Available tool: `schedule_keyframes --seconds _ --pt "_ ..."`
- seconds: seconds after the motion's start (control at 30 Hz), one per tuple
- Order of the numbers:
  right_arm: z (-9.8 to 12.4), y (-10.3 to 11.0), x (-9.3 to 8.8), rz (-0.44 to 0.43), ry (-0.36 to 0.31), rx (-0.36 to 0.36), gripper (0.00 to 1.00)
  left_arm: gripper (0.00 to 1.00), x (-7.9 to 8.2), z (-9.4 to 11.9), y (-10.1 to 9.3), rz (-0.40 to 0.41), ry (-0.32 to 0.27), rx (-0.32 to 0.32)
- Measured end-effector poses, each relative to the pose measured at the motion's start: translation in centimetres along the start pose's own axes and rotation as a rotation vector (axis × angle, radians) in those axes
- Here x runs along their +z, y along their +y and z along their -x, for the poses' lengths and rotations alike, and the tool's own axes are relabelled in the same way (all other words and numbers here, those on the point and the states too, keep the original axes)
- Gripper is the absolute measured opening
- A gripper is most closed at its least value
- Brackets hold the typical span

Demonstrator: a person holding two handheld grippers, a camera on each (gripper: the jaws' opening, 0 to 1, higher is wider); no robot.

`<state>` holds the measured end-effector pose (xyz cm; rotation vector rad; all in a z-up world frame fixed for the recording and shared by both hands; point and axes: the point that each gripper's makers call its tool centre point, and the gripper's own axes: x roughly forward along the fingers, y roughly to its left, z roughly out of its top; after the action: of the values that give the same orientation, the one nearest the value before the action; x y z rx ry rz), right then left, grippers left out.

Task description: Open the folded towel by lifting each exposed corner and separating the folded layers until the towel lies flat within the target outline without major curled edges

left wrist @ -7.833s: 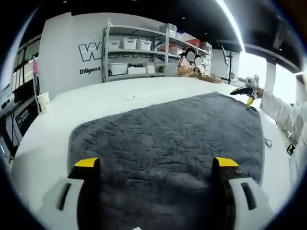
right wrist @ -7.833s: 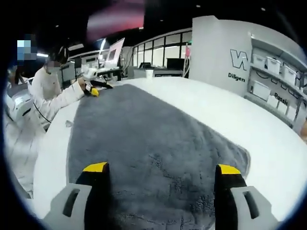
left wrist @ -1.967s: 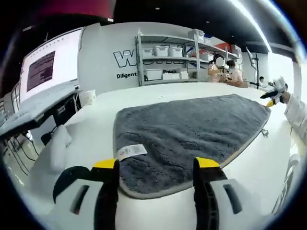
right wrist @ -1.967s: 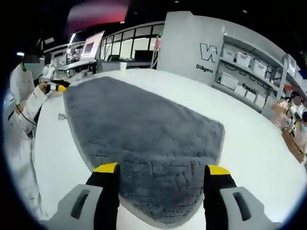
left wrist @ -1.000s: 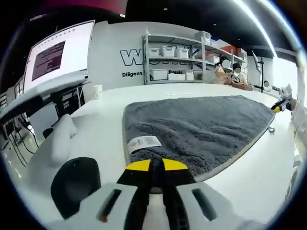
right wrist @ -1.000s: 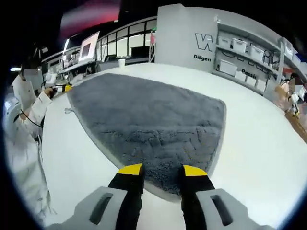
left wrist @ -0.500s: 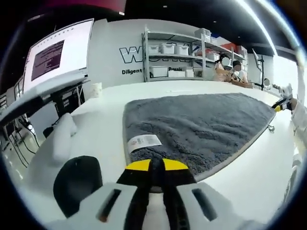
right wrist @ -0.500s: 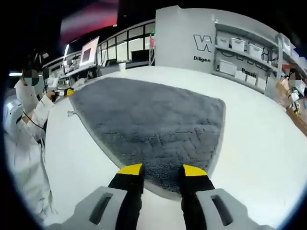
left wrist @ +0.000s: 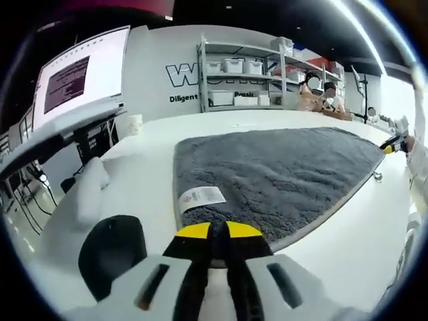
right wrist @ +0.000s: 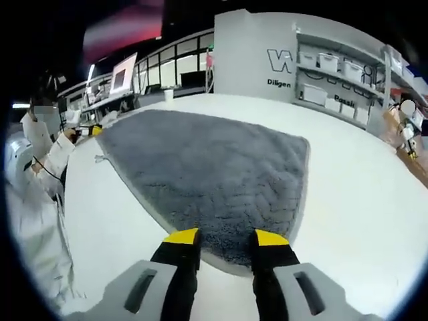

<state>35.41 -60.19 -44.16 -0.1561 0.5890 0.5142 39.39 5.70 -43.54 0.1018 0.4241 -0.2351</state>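
Left gripper (left wrist: 219,232) clamped on the near corner of the grey towel (left wrist: 281,170)

The yellow-tipped fingers (left wrist: 194,231) are pressed together with the towel's pale edge pinched between them, the grey pile spreading away beyond the tips across the white table (left wrist: 150,167). A white label (left wrist: 201,196) lies on the towel just past the fingertips, slightly to their left. A dark round object (left wrist: 112,251) sits close beside the left finger, with a white padded shape (left wrist: 85,194) further out on that side. Far beyond the tips stand a shelving rack (left wrist: 244,73) of white bins and a wall with dark lettering; a large screen (left wrist: 80,73) hangs off to the left. At the towel's far right corner, a sleeved hand holds the other gripper (left wrist: 396,142).
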Motion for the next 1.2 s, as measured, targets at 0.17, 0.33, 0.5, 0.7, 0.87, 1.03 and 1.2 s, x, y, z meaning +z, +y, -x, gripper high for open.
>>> schedule_keyframes --seconds 0.17,0.33,0.5,0.7,0.87,1.03,1.2 --pt "0.04 -0.09 0.02 -0.003 -0.011 -0.001 0.25 0.06 -0.03 0.13 0.05 -0.007 0.009 -0.003" --pt "0.03 -0.14 0.06 -0.006 -0.013 -0.003 0.25 0.06 -0.08 0.25 0.22 -0.001 0.010 -0.005" --pt "0.12 -0.17 0.02 -0.007 -0.014 -0.005 0.25 0.05 -0.04 0.23 0.24 -0.005 0.013 -0.005" --pt "0.21 -0.32 -0.02 -0.011 -0.022 -0.007 0.25 0.05 -0.07 0.35 0.25 0.000 0.009 -0.009" --pt "0.18 -0.21 -0.01 0.000 0.001 -0.007 0.25 0.06 -0.03 0.32 0.32 0.029 0.011 -0.021" --pt "0.20 -0.18 0.01 0.001 0.039 -0.008 0.26 0.07 -0.01 0.34 0.29 0.065 0.017 -0.054" --pt "0.15 0.13 0.17 0.020 0.071 0.015 0.28 0.18 0.35 0.31 -0.16 0.070 0.055 -0.081"
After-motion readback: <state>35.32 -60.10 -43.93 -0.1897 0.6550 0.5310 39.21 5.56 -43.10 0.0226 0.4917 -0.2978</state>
